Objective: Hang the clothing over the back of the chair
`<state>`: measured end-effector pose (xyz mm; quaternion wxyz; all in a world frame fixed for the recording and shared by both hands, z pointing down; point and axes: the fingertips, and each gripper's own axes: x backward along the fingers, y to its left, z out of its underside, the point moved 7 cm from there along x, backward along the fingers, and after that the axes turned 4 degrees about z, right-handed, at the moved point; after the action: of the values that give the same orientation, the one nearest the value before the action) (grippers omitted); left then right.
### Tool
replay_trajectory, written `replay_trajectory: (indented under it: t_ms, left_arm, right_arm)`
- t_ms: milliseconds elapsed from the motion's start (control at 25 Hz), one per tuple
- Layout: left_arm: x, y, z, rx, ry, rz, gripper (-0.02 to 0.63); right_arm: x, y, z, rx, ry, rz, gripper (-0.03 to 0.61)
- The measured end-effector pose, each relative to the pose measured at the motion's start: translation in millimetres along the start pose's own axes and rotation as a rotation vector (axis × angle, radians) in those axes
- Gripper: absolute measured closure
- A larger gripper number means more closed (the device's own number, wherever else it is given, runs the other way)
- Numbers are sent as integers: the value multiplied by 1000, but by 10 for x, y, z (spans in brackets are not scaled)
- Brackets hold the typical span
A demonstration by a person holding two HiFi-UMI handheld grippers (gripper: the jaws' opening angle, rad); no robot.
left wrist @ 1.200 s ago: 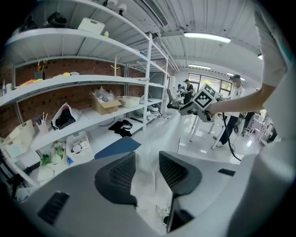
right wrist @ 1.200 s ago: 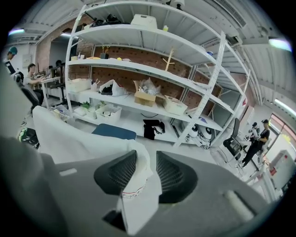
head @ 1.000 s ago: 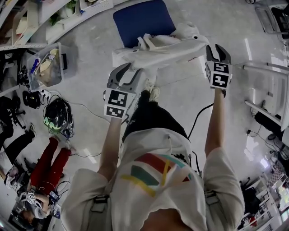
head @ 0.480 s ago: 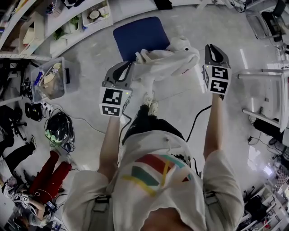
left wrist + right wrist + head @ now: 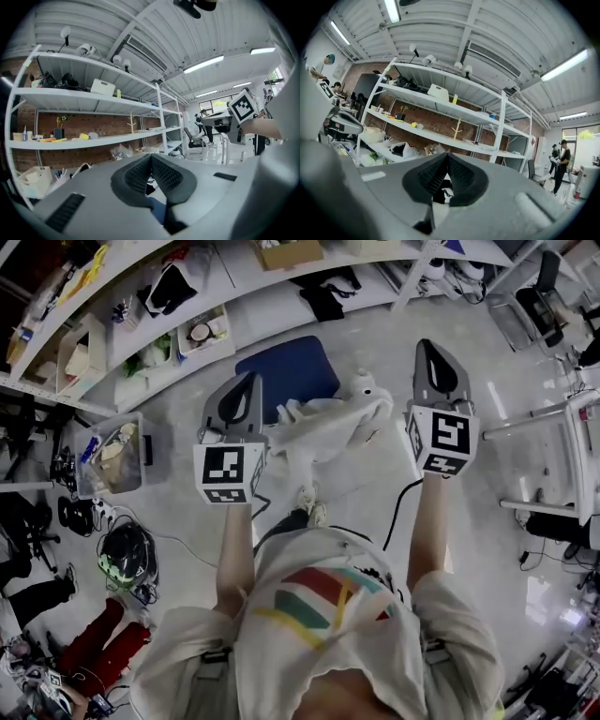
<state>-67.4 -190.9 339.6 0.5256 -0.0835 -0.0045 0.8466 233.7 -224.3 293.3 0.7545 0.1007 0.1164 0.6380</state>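
Note:
The white clothing (image 5: 330, 424) lies bunched over the back of the chair, whose blue seat (image 5: 286, 369) shows beyond it in the head view. My left gripper (image 5: 246, 381) (image 5: 151, 157) is held high, level, to the left of the clothing and clear of it. Its jaws have just been closing and are shut with nothing between them. My right gripper (image 5: 428, 345) (image 5: 446, 155) is raised to the right of the clothing; its jaws have also just closed on nothing. Both gripper views look out at shelving, not at the clothing.
White shelves (image 5: 187, 296) with boxes and bags run along the far side. A clear plastic bin (image 5: 112, 451) and a helmet (image 5: 127, 554) sit on the floor at left. A white frame (image 5: 567, 423) stands at right. A cable (image 5: 401, 498) trails by my feet.
Both grippers have risen well above the chair and tipped to level. Their jaws went from wide open to shut. The clothing stays draped on the chair.

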Motion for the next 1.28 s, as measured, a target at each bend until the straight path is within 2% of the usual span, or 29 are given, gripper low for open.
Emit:
replay_trajectory:
  t_ms: [200, 320, 440, 680, 880, 1000, 1280]
  left_arm:
    - [177, -127, -299, -62, -82, -11, 598]
    - [236, -177, -436, -97, -146, -22, 598]
    - [276, -203, -494, -115, -164, -28, 598]
    - [252, -329, -394, -58, -157, -12, 598]
    - [282, -389, -388, -81, -172, -38, 598]
    - [299, -378, -412, -92, -190, -51, 598]
    - [322, -349, -361, -59, -176, -59, 598]
  right_arm:
    - [383, 215, -318, 5, -108, 0, 572]
    - [559, 316, -395, 7, -142, -5, 572]
    - [672, 412, -433, -4, -160, -30, 572]
    - [749, 559, -241, -54, -111, -48, 572]
    - [793, 682, -108, -51, -65, -55, 572]
    - [813, 682, -95, -59, -57, -30, 572]
    - [832, 667, -94, -46, -53, -8, 572]
